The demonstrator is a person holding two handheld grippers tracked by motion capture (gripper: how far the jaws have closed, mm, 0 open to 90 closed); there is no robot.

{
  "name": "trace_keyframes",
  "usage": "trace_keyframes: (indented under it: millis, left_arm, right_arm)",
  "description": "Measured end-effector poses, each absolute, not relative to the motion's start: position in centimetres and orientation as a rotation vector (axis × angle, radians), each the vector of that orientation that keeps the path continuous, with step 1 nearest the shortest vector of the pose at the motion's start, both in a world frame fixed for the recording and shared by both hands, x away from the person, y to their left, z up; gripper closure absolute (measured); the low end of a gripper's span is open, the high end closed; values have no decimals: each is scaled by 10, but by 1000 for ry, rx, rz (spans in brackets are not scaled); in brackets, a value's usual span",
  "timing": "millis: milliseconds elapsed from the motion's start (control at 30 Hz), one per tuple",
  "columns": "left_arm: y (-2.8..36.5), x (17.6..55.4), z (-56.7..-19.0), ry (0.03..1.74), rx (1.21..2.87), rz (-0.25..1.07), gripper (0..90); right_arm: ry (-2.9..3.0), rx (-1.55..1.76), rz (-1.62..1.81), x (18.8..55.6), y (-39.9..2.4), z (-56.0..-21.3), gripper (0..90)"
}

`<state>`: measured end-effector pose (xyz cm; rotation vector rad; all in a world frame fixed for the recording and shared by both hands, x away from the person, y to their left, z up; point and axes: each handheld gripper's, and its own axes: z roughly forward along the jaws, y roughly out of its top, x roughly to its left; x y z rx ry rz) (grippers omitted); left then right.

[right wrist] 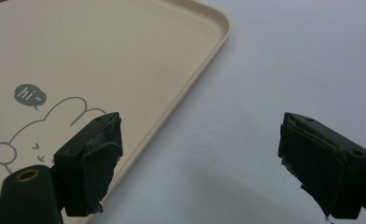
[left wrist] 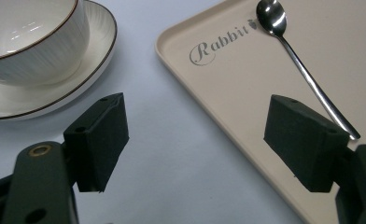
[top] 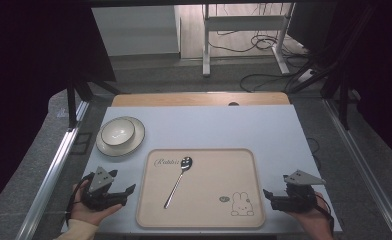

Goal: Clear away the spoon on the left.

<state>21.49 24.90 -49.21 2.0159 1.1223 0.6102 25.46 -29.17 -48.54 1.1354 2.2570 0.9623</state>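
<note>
A shiny long-handled spoon [top: 178, 176] lies on my beige rabbit tray [top: 244, 160], bowl toward one o'clock. My left gripper [top: 125, 193] and right gripper [top: 269, 195] gape, released.

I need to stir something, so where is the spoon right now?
The spoon lies on the beige tray in the high view, left of its middle, bowl end by the "Rabbit" lettering, with the bowl and plate off the tray's far left corner.

left gripper [top: 129, 190]: fingers spread, empty | right gripper [top: 267, 194]: fingers spread, empty
</note>
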Motion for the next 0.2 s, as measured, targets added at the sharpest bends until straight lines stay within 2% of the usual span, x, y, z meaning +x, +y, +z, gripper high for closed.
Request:
trace_keyframes:
  millis: [200]
  left_arm:
    - [247, 217, -492, 1113, 2024, 614, 213]
  right_arm:
    - [2249, 1134, 971, 254, -293, -485, 138]
